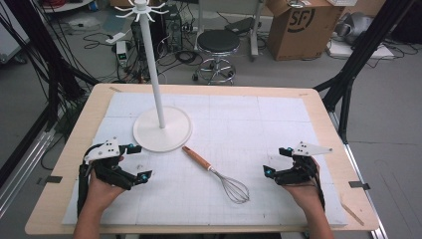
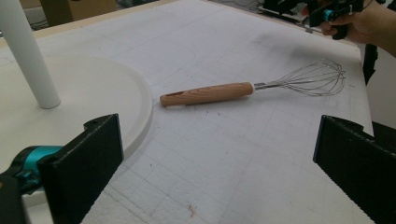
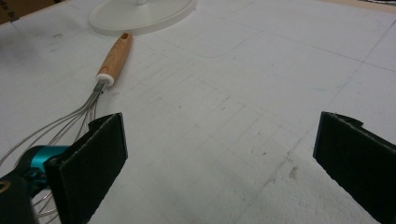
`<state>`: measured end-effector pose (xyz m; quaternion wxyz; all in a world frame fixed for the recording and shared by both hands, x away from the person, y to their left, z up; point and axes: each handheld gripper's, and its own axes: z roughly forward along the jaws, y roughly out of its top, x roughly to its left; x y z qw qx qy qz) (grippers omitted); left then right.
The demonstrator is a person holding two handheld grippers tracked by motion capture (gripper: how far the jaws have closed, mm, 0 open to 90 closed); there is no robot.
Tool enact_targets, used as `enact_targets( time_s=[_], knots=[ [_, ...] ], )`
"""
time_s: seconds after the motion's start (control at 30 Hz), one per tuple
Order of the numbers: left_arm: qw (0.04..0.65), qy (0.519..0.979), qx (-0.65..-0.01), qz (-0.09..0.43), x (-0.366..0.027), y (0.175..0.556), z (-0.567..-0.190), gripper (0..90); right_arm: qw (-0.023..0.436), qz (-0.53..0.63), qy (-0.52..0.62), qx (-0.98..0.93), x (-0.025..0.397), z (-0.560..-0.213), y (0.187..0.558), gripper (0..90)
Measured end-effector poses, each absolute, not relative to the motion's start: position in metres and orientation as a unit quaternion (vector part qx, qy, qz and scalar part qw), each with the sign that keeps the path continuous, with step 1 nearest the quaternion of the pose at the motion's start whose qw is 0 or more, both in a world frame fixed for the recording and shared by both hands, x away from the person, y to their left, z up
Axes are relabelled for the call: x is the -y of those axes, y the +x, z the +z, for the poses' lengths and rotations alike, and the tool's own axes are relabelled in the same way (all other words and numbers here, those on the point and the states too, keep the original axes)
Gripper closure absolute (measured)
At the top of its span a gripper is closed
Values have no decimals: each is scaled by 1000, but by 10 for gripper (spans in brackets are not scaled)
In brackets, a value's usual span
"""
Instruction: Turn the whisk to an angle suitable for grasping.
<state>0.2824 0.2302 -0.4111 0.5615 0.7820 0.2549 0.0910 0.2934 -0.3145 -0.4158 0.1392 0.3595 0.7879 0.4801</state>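
Jaws apart on both grippers, nothing between them. Left gripper (image 1: 134, 162) held low over the white mat (image 1: 259, 129), near the table's (image 1: 74, 144) left side, its upper jaw tip just beside the rim of the round white stand base (image 1: 174, 137). Right gripper (image 1: 277, 160) held near the mat's right side, well apart from the left one.

Whisk (image 1: 216, 174) lies flat on the mat between the two grippers, touched by neither. Wooden handle (image 1: 196, 157) points up-left, its end just beside the stand base (touching or not, cannot tell). Wire head (image 1: 235, 190) points down-right, toward the person's edge of the table.

Left gripper view: whisk lies crosswise ahead of the jaws, handle left, wires right, with the base's rim at the left jaw.

Right gripper view: wire loops run past the left jaw, handle leading away to the base.

White pole (image 1: 153, 69) stands upright from the base's middle
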Motion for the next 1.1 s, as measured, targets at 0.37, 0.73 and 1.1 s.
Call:
enact_targets(
  time_s=[0.37,0.73,1.1],
  knots=[
    [565,781,-249,90,-229,284,-410,22,136,480,357,-790,313,-415,292,19],
    [562,785,-245,93,-227,284,-407,22,131,468,345,-803,296,-405,297,19],
    [566,783,-242,91,-227,284,-405,22,116,451,325,-823,268,-385,313,20]
  ],
)
